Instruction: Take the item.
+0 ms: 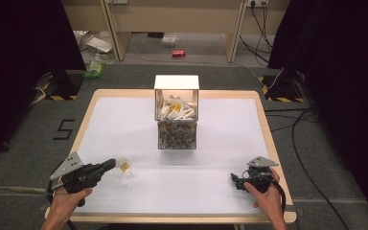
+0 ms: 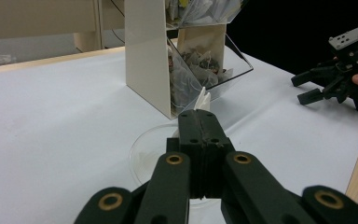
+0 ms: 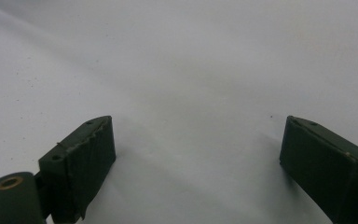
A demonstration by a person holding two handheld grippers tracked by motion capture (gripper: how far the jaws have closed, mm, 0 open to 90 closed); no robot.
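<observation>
Pinching a small white packet (image 2: 204,99) in the closed left claw (image 2: 199,122), over a clear dish (image 2: 142,156) lower left of the white table (image 1: 220,139). Resting wide open at lower right, the right claw (image 1: 237,181). Standing centre, a packet dispenser (image 1: 176,112); beyond, grey floor (image 1: 24,143).

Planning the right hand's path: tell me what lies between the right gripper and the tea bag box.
Nothing stands there. In the high view, the stretch from the right gripper to the tea bag box is bare white table top.
</observation>
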